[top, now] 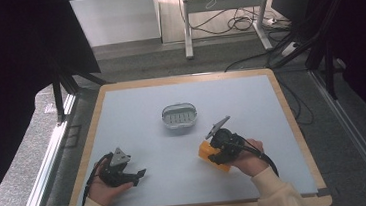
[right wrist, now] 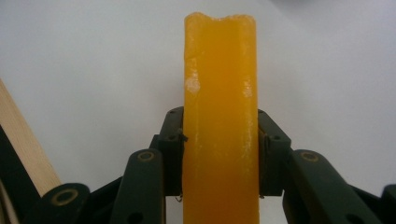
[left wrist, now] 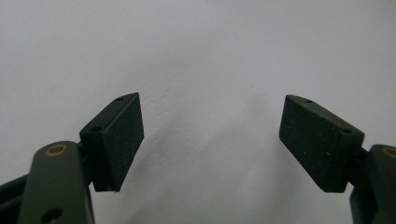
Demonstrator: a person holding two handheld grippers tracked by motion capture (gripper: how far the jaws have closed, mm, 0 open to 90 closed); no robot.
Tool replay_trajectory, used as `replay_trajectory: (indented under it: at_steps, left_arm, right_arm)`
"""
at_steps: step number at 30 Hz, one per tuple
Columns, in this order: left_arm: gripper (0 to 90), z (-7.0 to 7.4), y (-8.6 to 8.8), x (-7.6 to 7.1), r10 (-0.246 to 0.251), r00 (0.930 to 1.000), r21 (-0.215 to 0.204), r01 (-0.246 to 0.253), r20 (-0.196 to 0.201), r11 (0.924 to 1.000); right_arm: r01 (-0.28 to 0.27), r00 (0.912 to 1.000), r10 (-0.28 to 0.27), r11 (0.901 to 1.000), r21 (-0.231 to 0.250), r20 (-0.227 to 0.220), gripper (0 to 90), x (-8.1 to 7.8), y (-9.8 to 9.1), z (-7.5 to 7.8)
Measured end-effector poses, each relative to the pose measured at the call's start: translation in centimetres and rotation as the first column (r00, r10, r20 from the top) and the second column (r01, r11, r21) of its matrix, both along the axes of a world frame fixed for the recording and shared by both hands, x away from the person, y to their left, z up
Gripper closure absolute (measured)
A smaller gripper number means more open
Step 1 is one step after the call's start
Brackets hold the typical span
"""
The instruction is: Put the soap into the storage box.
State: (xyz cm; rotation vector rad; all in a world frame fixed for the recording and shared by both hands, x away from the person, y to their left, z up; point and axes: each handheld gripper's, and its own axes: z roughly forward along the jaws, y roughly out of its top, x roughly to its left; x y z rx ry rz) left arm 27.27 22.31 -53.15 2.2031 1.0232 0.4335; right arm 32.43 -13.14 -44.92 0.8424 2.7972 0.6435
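Orange bar (right wrist: 219,116) is clamped in the right gripper (right wrist: 219,154); left gripper (left wrist: 210,135) gapes empty; carry it level to the centre-frame dish (top: 179,115).

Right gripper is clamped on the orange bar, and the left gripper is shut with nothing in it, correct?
Not quite. The left gripper is open, jaws wide apart over bare table, as the left gripper view shows. The right gripper is indeed clamped on the orange bar.

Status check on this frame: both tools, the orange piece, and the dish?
Left tool open, empty. Right tool shut on orange bar, near front edge. Dish mid-table, untouched. Nothing between bar and dish.
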Motion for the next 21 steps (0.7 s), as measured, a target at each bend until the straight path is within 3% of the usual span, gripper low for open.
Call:
replay_trajectory:
  at_steps: [5, 6, 10, 15, 21]
  left_arm:
    - [21.2, 0.1, 0.1, 0.0, 0.011, 0.9999, -0.018, -0.011, -0.007, 0.9998]
    - [21.3, 0.1, 0.3, 0.1, 0.01, 0.9996, -0.047, -0.012, -0.025, 0.9988]
    - [21.2, 0.3, 0.5, 0.2, 0.024, 0.9988, -0.078, -0.027, -0.043, 0.9965]
    - [21.8, 0.5, 0.7, 0.1, 0.026, 0.999, -0.131, -0.03, -0.037, 0.9909]
    - [22.2, 0.6, 0.7, 0.1, 0.038, 0.9983, -0.145, -0.044, -0.044, 0.9884]
  right_arm:
    - [-0.007, 0.9999, 0.007, 0.9997, 0.025, 0.01, 61.6, 0.3, -0.4, 0.8]
    - [-0.014, 0.9997, 0.013, 0.9995, 0.028, 0.019, 61.6, 0.5, -0.4, 1.2]
    - [-0.017, 0.9994, 0.016, 0.9992, 0.037, 0.03, 61.6, 0.7, -0.4, 1.7]
    - [-0.031, 0.9984, 0.029, 0.9989, 0.035, 0.049, 61.6, 1.1, 0.1, 2.8]
    - [-0.046, 0.997, 0.042, 0.9979, 0.047, 0.064, 61.6, 1.6, 0.3, 3.5]
